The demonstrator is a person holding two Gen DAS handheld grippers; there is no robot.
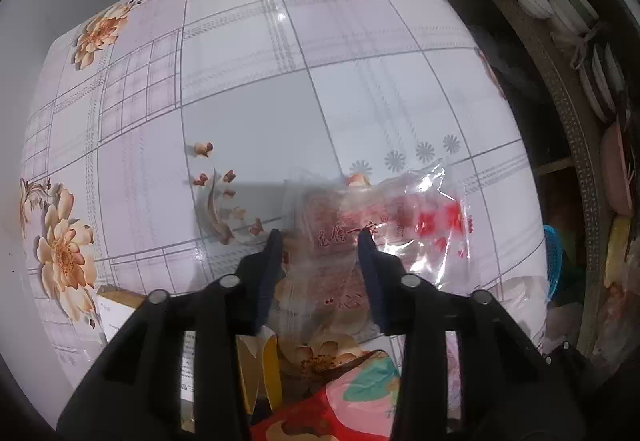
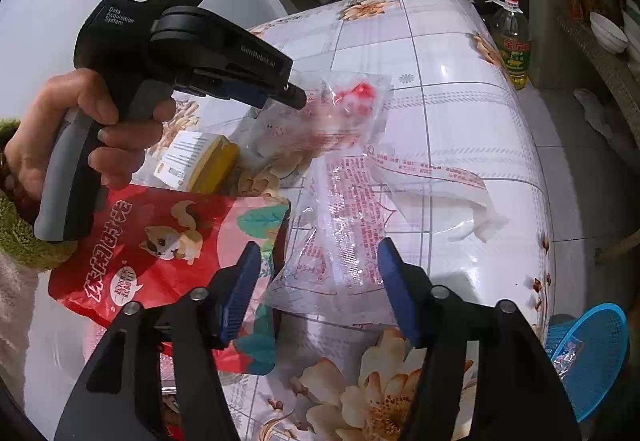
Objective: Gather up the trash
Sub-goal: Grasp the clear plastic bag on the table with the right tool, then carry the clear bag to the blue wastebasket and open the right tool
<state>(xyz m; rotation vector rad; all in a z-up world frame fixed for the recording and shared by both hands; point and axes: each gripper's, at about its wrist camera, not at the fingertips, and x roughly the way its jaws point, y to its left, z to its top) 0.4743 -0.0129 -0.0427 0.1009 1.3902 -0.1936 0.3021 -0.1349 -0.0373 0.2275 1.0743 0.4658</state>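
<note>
The clear bag point(image 1: 340, 237) lies between the spread fingers of the left tool point(image 1: 319, 237), nearer than the right tool point(image 2: 316, 253), also open.

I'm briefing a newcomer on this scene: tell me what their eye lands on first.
The bright red snack pouch with a cartoon squirrel grabs attention first, lying at the near edge of the flower-print tablecloth. Beside it sprawl crinkled clear plastic bags with red print; the open right tongs hover over one, and the left tongs straddle another. A blue mesh basket sits off the table's right side.
</note>
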